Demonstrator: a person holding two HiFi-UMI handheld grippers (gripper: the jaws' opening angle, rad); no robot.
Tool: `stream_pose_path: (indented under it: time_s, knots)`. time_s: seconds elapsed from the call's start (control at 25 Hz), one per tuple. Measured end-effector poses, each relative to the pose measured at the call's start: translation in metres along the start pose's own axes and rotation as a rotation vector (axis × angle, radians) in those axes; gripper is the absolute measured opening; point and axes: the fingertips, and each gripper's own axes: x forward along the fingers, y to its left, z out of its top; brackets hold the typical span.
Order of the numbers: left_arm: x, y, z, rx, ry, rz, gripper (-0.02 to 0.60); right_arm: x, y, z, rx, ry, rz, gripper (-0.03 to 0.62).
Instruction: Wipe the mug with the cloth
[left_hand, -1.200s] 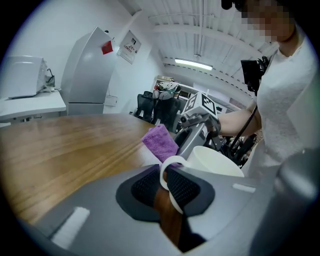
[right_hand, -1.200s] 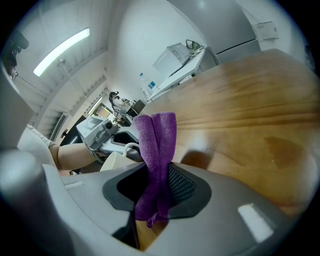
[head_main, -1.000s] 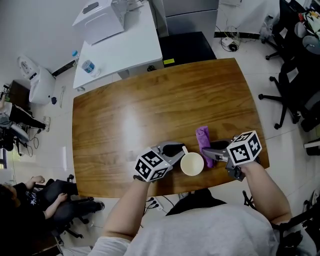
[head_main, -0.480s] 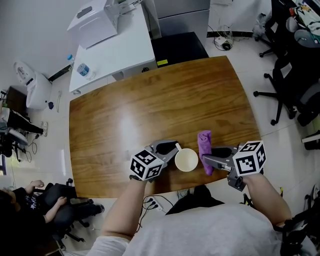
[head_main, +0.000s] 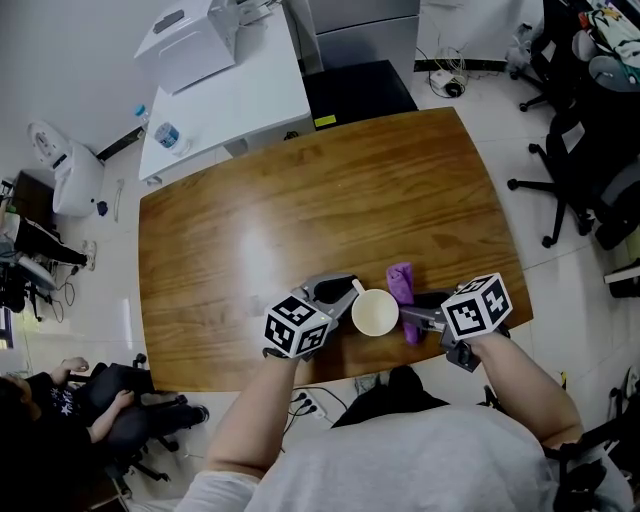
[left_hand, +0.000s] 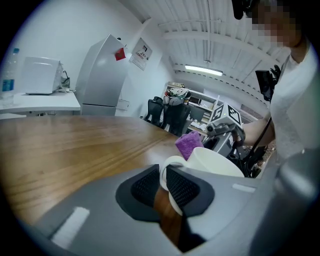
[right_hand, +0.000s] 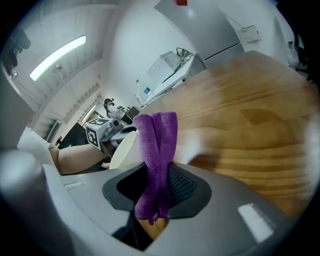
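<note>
- Nearest: left gripper (left_hand: 163, 184), jaws closing on the mug (head_main: 377, 313) by its handle (left_hand: 164, 169), which sits between the pads.
- Mug stands at the tabletop (head_main: 300, 190) near edge.
- Beside it: right gripper (right_hand: 159, 186), jaws clenched on the cloth (right_hand: 158, 145).
- Step, as I judge it: steadying the mug before wiping.
- Next: press the cloth to the mug wall and keep the handle firm.

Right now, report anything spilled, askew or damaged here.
Nothing stands out. The mug stands upright on the table, the jaws of the left gripper closing on its handle; the right gripper holds the purple cloth beside it.
</note>
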Motion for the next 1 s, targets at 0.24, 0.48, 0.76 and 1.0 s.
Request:
stream_pose_path:
  time_s: [0.24,0.48,0.76,1.0]
  knots:
    - [-0.001,0.002,-0.001,-0.001,-0.004,0.021,0.029,0.001,-0.001,0.001,-0.003,0.006,-0.014,0.121]
    - [-0.006,0.003,-0.002,-0.046,-0.03,0.048,0.044,-0.013,0.007,0.005,0.021,-0.055,-0.008,0.121]
    - [-0.016,0.004,-0.007,-0.061,-0.02,0.137,0.04,-0.049,0.027,0.007,0.056,-0.146,0.024,0.121]
    - [-0.024,0.001,-0.011,-0.073,-0.012,0.206,0.037,-0.059,0.047,0.005,0.108,-0.2,0.078,0.121]
